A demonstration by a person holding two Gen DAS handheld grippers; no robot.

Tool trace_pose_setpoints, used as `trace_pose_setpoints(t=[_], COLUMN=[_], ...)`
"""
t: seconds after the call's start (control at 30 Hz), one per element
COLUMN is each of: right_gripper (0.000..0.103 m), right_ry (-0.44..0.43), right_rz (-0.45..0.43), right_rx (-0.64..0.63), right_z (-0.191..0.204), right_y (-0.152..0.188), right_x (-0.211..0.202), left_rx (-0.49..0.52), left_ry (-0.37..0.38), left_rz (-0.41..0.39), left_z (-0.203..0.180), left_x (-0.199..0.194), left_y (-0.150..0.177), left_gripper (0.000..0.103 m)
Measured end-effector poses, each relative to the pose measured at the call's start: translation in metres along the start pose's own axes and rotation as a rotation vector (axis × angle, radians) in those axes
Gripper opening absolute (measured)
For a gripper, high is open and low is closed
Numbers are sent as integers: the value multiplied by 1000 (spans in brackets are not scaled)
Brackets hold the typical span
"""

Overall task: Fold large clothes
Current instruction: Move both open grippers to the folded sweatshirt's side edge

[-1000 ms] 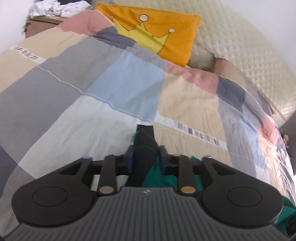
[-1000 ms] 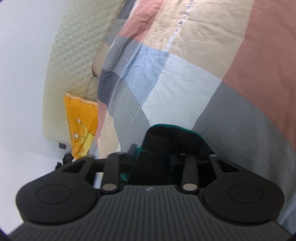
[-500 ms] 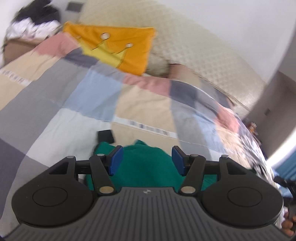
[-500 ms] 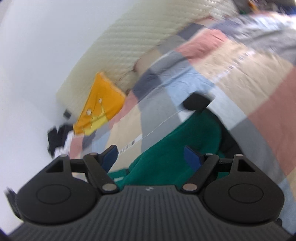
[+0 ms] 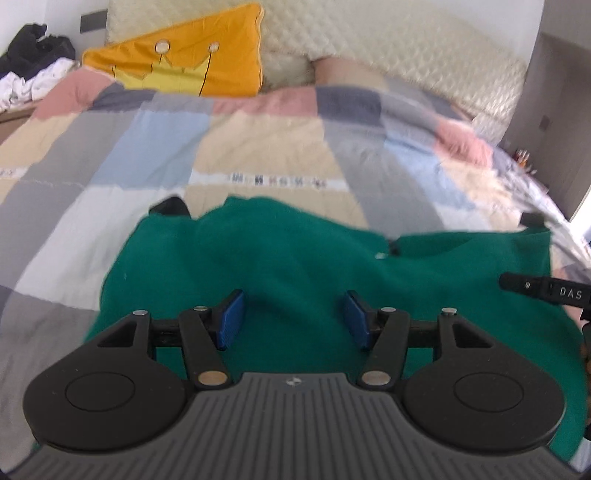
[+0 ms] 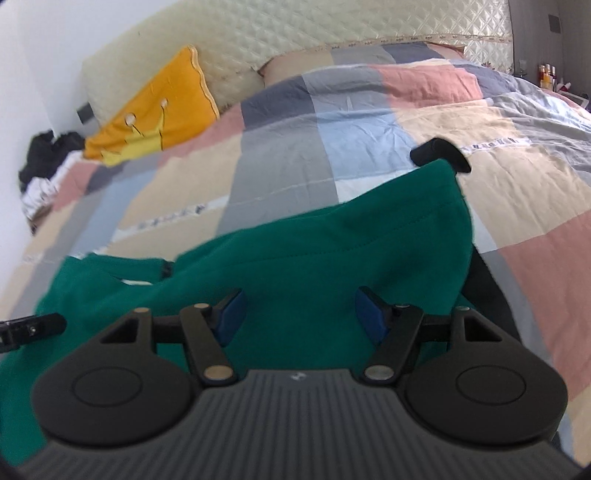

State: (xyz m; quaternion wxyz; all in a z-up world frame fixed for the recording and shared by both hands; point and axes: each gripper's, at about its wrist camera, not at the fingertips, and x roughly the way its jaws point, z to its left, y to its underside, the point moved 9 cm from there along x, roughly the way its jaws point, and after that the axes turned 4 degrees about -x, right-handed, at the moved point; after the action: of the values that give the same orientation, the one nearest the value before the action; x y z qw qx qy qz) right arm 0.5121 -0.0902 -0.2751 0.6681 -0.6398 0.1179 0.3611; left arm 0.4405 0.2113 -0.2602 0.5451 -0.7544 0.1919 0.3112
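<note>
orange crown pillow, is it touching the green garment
Apart. The left wrist view shows the orange crown pillow at the headboard, with patchwork quilt between it and the green garment.

Premises: a home bedroom. A bed takes up most of the room, covered by a patchwork quilt (image 5: 236, 147) in grey, blue, beige and pink squares. A cream quilted headboard (image 6: 295, 33) stands against a white wall. An orange cushion (image 5: 184, 62) with a yellow crown leans on it. Clothes (image 5: 33, 74) lie heaped beside the bed. Small bottles (image 6: 546, 75) stand at the far side.
</note>
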Motion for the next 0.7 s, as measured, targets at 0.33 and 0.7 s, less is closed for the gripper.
trace_pose_setpoints(t=[0.33, 0.7], right_gripper=[69, 69], right_ry=[7, 13], right_rz=[56, 4], right_rx=[-40, -12], right_z=[0, 10], right_y=[17, 10], right_x=[44, 8], left_rx=[40, 50], left_ry=[-70, -51], left_rz=[62, 35], left_z=[8, -1], left_x=[43, 13], left_y=[16, 10], left_gripper=[69, 69])
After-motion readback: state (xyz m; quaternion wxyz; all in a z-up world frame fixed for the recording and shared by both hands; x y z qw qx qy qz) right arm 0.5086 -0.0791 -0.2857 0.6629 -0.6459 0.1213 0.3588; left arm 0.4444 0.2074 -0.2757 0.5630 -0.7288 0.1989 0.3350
